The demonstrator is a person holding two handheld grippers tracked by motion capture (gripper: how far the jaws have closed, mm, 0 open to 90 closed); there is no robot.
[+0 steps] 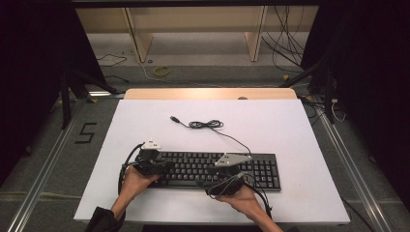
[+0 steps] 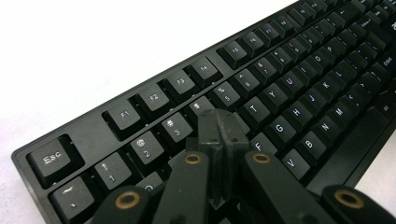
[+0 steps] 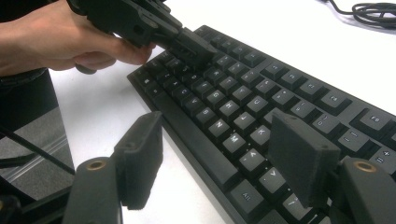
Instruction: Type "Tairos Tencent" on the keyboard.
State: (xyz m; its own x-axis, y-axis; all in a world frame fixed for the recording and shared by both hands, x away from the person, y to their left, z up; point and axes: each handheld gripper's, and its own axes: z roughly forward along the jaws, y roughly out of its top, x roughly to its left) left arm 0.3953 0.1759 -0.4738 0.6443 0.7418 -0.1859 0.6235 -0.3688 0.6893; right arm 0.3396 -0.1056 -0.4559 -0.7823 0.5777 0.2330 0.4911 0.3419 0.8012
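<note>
**Closed left tool pressing keys on the keyboard**

Nearest the camera, the left tool (image 2: 219, 135) has its jaws pressed together with nothing between them, forming one blunt tip that rests on the keyboard (image 2: 261, 93) around the E and R keys, just below the number row. From the right gripper view the same tool, in the person's left hand (image 3: 60, 37), comes down at a slant onto the upper letter rows near the keyboard's left end. The right tool (image 3: 219, 158) has its jaws spread wide and empty, hovering over the bottom row and the keyboard's near edge.

The keyboard (image 1: 212, 169) lies flat on the white counter (image 1: 290, 130), parallel to the near edge and a little toward it. Its cable (image 1: 208, 124) runs loosely coiled toward the far edge, unplugged.

The step looks like key pressing with the closed tip. To do it well, I would keep the jaws firmly together, bring the tip down on the centre of a single key so that it does not straddle two, and press straight down, since a slanted push may slide the keyboard. The right tool could steady the near edge.
</note>
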